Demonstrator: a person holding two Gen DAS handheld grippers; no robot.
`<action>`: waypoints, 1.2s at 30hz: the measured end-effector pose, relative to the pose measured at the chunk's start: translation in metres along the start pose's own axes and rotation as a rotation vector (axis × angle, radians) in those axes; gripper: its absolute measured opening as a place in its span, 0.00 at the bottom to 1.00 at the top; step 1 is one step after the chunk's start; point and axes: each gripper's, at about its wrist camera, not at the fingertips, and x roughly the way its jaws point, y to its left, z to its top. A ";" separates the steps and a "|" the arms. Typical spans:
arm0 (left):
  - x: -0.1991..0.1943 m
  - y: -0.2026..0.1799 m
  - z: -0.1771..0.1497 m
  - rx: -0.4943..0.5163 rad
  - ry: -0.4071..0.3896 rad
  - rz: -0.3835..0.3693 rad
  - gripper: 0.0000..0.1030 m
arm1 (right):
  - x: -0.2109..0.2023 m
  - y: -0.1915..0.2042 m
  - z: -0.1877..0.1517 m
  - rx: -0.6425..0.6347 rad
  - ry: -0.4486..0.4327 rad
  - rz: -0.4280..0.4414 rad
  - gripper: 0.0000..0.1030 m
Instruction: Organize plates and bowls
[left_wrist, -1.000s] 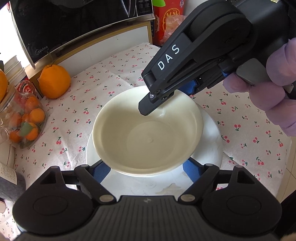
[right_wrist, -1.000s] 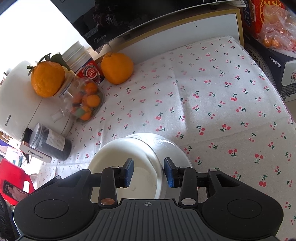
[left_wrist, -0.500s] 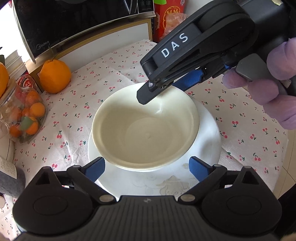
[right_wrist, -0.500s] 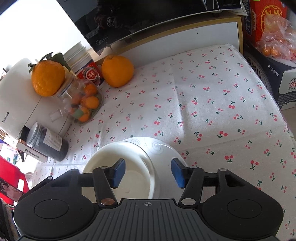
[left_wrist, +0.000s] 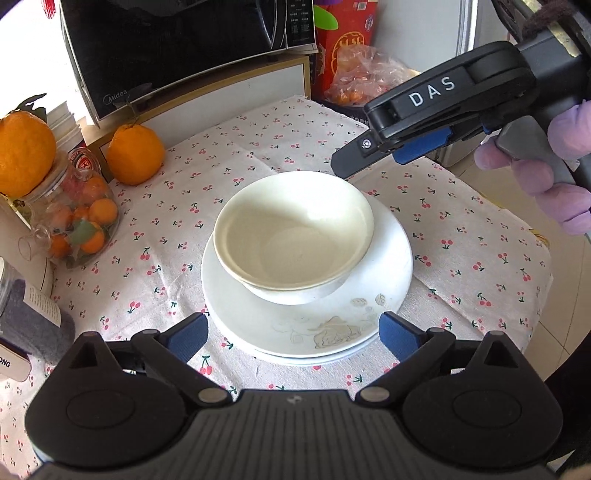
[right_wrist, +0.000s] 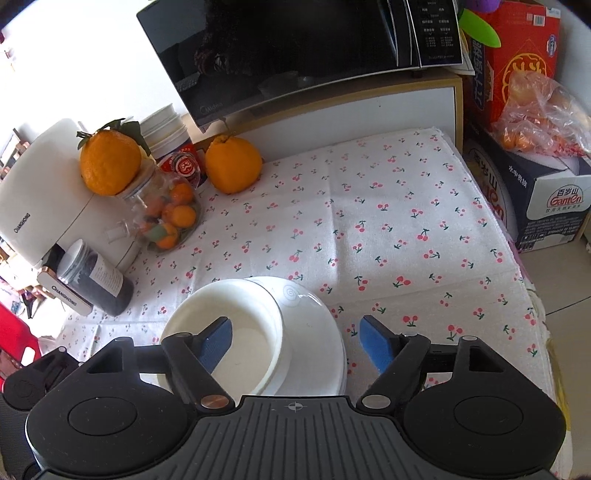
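Note:
A cream bowl (left_wrist: 295, 236) sits upright on a short stack of white plates (left_wrist: 391, 258) on the cherry-print tablecloth. My left gripper (left_wrist: 291, 334) hovers at the stack's near edge, open wide, its blue pads (left_wrist: 188, 336) clear of the plates on both sides. My right gripper (left_wrist: 354, 158), held by a purple-gloved hand (left_wrist: 554, 177), hangs above and behind the bowl's far rim without touching it. In the right wrist view the bowl (right_wrist: 251, 332) and plates (right_wrist: 314, 325) lie below my right gripper (right_wrist: 295, 332). Its jaws are opening and the pads press on nothing.
A large orange (left_wrist: 135, 155), a glass jar of small oranges (left_wrist: 81, 221) with an orange on top, and a dark canister (right_wrist: 96, 280) stand at the left. A microwave (left_wrist: 184, 48) on a cabinet rises behind. Boxes and bagged fruit (right_wrist: 535, 110) crowd the back right. The table's edge (left_wrist: 535, 332) drops off at right.
Both grippers pulled back and up from the bowl. The right jaws, narrow around the bowl's rim earlier, spread wide and came off it. The left jaws widened too. The bowl stays on the plates.

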 end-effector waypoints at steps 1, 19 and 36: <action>-0.003 0.000 -0.001 -0.005 -0.006 0.007 0.96 | -0.005 0.001 -0.003 -0.008 -0.003 -0.001 0.78; -0.050 0.008 -0.024 -0.307 -0.107 0.034 1.00 | -0.066 -0.009 -0.042 -0.047 -0.042 -0.013 0.82; -0.035 0.013 -0.041 -0.544 -0.041 0.190 1.00 | -0.039 0.018 -0.092 -0.119 0.003 -0.049 0.82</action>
